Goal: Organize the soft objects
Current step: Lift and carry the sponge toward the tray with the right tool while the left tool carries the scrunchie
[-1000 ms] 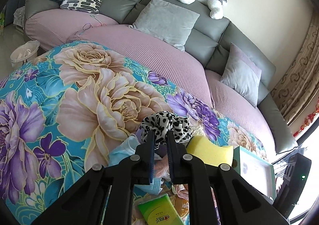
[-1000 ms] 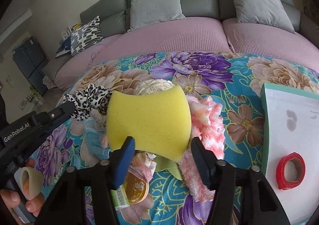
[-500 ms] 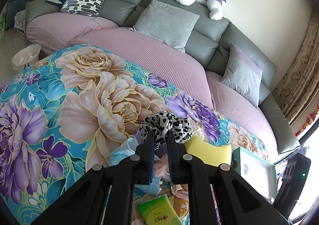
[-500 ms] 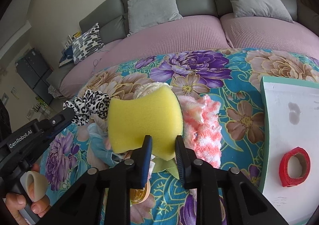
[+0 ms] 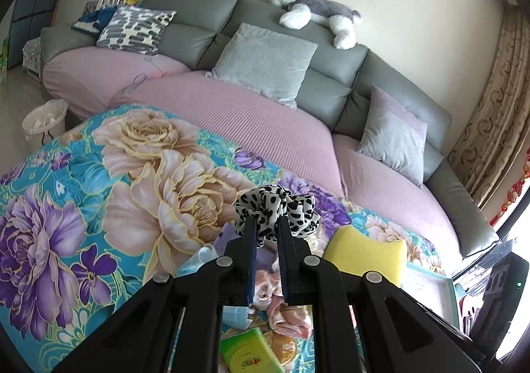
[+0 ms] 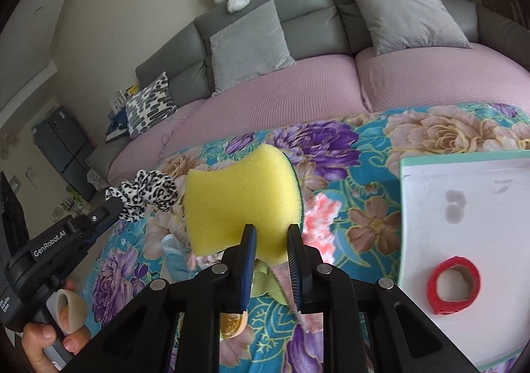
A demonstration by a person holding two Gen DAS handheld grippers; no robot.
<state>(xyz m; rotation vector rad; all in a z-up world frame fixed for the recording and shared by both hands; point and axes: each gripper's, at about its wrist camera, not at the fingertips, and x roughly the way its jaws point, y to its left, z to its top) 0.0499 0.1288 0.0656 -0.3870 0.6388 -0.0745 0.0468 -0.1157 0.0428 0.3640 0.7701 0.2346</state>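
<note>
Left gripper (image 5: 266, 224) fingers clamp a black-and-white spotted fabric scrunchie (image 5: 276, 209). Only the right wrist view shows the right gripper (image 6: 271, 234) fingers closing, squeezing a yellow foam sponge (image 6: 240, 202), and a red tape roll (image 6: 453, 285).

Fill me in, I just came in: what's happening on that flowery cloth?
A person is sorting soft things with a handheld tool in each hand. The left tool is shut on a spotted scrunchie. The right tool is closing on a yellow sponge, which sits squeezed between its pads. Both are held above the remaining pile on the floral cloth; a white tray lies alongside.
</note>
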